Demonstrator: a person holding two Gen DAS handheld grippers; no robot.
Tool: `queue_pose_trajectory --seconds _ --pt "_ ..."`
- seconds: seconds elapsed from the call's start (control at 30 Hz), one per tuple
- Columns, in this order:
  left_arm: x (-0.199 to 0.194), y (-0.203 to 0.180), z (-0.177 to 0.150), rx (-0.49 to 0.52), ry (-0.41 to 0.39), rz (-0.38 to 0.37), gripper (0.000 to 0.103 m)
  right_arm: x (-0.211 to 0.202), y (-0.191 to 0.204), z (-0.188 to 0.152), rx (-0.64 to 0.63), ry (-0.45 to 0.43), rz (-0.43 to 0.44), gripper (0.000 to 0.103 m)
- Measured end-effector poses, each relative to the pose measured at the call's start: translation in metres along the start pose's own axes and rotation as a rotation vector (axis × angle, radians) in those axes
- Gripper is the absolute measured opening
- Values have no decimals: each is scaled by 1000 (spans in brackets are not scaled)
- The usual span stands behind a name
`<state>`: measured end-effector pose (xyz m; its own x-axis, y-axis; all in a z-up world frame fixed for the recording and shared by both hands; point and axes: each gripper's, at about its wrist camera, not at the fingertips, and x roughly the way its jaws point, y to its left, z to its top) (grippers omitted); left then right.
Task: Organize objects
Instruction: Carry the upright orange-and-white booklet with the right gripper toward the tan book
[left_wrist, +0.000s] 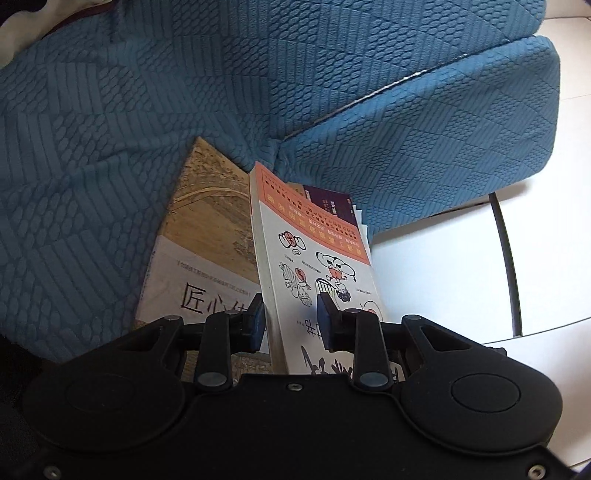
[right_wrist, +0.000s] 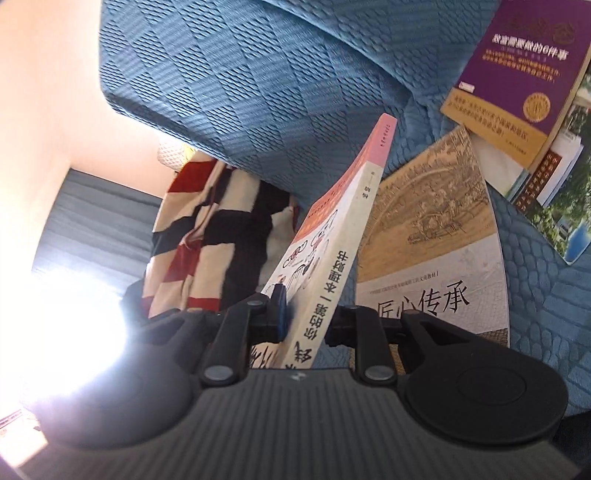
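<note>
Left wrist view: both the left gripper and right gripper clench one cartoon paperback, raised on edge over the blue sofa. Light, bendy; best held near its spine.

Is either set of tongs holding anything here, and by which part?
Both hold the same cartoon book: the left tongs clamp its near end across the page edge, the right tongs across the spine.
</note>
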<state>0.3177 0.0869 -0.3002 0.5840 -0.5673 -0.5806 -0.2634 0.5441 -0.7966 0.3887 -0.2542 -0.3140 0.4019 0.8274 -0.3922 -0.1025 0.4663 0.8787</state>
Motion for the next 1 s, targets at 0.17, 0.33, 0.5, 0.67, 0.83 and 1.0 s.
queue_pose_trajectory --seconds 0.17,0.33,0.5,0.67,0.83,1.0 --pt "16 26 8 -46 2 32 27 28 -13 5 -1 31 -38 23" --pt "26 48 13 -98 22 37 27 45 -24 4 24 71 -67 25" --pt "34 55 15 -97 30 67 27 57 -29 2 19 97 -104 27" --pt "38 53 16 -84 31 104 27 68 -29 -2 16 151 -154 39" --pt "36 55 16 -90 31 104 26 70 -31 -4 39 164 -171 44" --pt "30 58 19 -72 24 141 27 67 -30 -3 89 207 -259 69"
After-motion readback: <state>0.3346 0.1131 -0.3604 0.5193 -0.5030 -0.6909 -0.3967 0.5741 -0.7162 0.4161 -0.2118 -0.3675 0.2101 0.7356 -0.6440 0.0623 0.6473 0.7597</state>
